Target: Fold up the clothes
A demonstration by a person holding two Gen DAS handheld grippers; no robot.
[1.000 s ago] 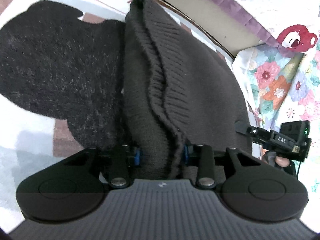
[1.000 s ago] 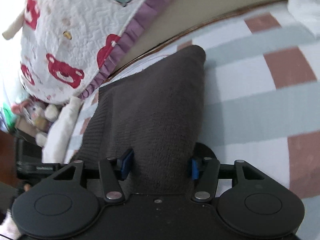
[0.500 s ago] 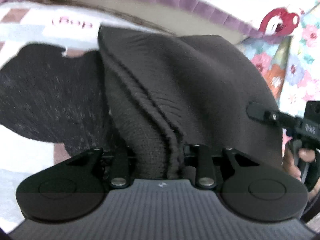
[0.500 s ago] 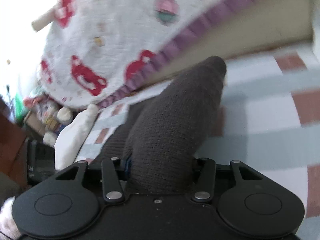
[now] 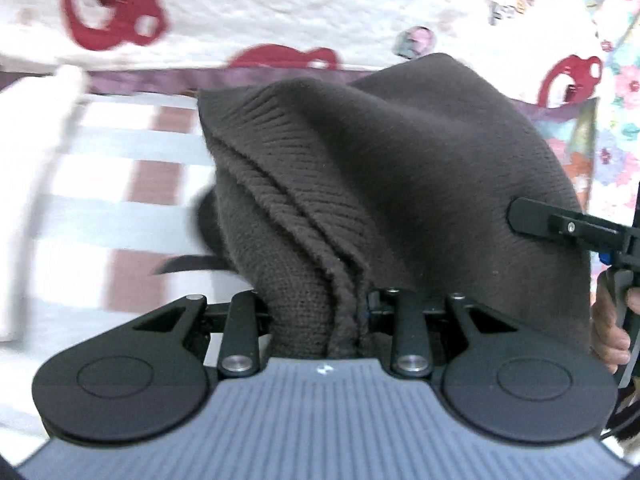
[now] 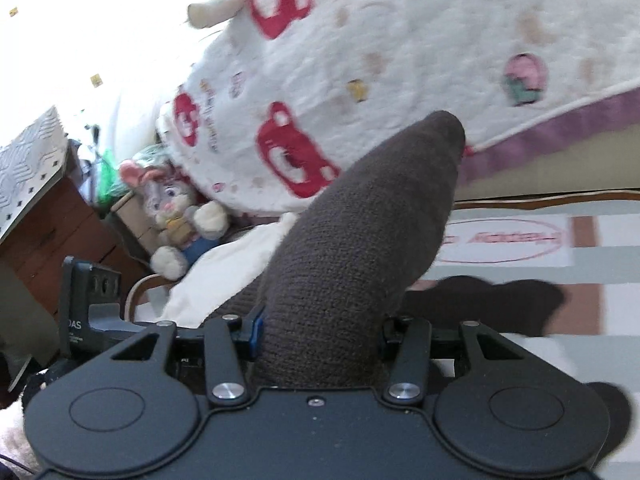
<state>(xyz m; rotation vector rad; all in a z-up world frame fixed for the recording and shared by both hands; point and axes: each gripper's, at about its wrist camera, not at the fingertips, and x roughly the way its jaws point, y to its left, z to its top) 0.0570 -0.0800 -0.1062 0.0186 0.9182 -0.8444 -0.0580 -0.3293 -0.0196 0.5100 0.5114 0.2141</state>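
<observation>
Left wrist view. My left gripper (image 5: 316, 312) is clamped on a bunched fold of the dark brown knit sweater (image 5: 400, 184); its ribbed hem (image 5: 288, 184) runs in parallel cords down into the jaws, while the body of the garment is a finer, smoother knit that domes up over the fingers. My right gripper (image 5: 560, 228) shows at the right edge as a black bar pressed against the same sweater, with my hand (image 5: 608, 328) on its handle.

Right wrist view. My right gripper (image 6: 320, 344) pinches a thick, rounded sleeve-like roll of the sweater (image 6: 360, 248) that tapers to a blunt tip. The blue pads (image 6: 258, 332) press into the wool.

Setting. The sweater hangs above a bedsheet (image 5: 100, 208) checked in white, grey and brick red. Behind it is a quilted white blanket (image 6: 400, 60) with red bear prints and a purple ruffle, and a plush rabbit (image 6: 176, 216).

Change since a second ago. Both grippers have closed tighter and risen; the sweater, then lying on the sheet beside a fuzzy black garment (image 6: 500, 300), is now lifted clear of it, and the blanket fills more of each view.
</observation>
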